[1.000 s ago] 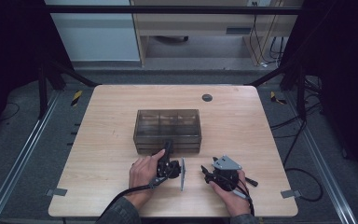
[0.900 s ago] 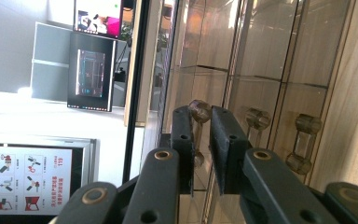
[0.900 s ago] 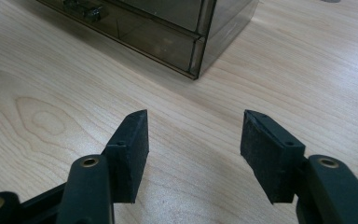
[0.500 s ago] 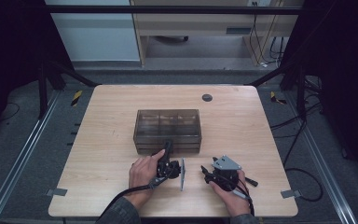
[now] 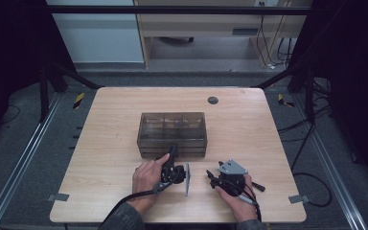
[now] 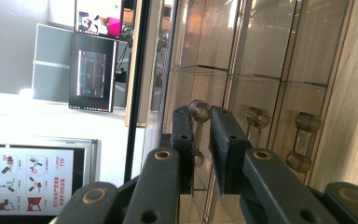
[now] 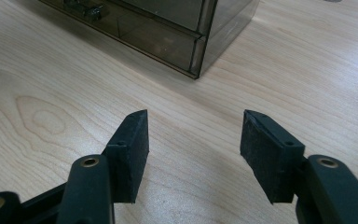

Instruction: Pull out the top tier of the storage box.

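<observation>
While left tongs (image 6: pixel 202 140) pinch drawer handle (image 6: pixel 198 128), handle's length spanning pads

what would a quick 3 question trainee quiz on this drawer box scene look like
1. True or false: the left tongs are shut on a drawer handle of the smoky drawer box.
2. The right tongs are: A) shut on a drawer, B) open over bare table, C) holding a cable.
3. How many drawer handles does the left gripper view show?

Key: 1 true; 2 B; 3 three, side by side, one of them between the pads.
</observation>
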